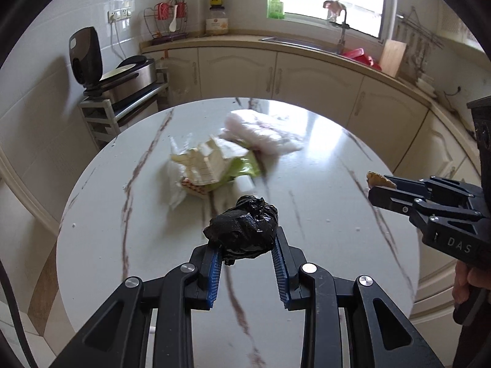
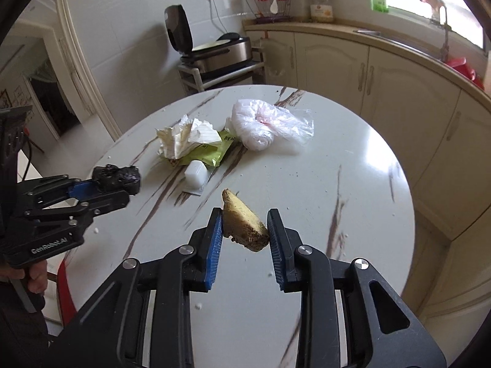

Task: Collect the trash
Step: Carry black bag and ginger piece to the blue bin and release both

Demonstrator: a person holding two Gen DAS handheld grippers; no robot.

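My left gripper (image 1: 245, 245) is shut on a crumpled black plastic bag (image 1: 244, 231), held above the round marble table (image 1: 337, 214); the same bag (image 2: 118, 178) shows at the left of the right wrist view. My right gripper (image 2: 245, 230) is shut on a brown wedge of food scrap (image 2: 244, 222), lifted off the table, and its tip (image 1: 379, 179) shows at the right of the left wrist view. On the table lie crumpled lined paper (image 2: 187, 138), a green wrapper (image 2: 211, 153), a small white box (image 2: 196, 173) and a clear plastic bag (image 2: 267, 125).
Cream kitchen cabinets (image 2: 337, 58) and a counter with a sink (image 1: 294, 41) curve behind the table. An appliance on a metal rack (image 2: 214, 55) stands at the back left. A person's hand (image 2: 33, 276) grips the left tool's handle.
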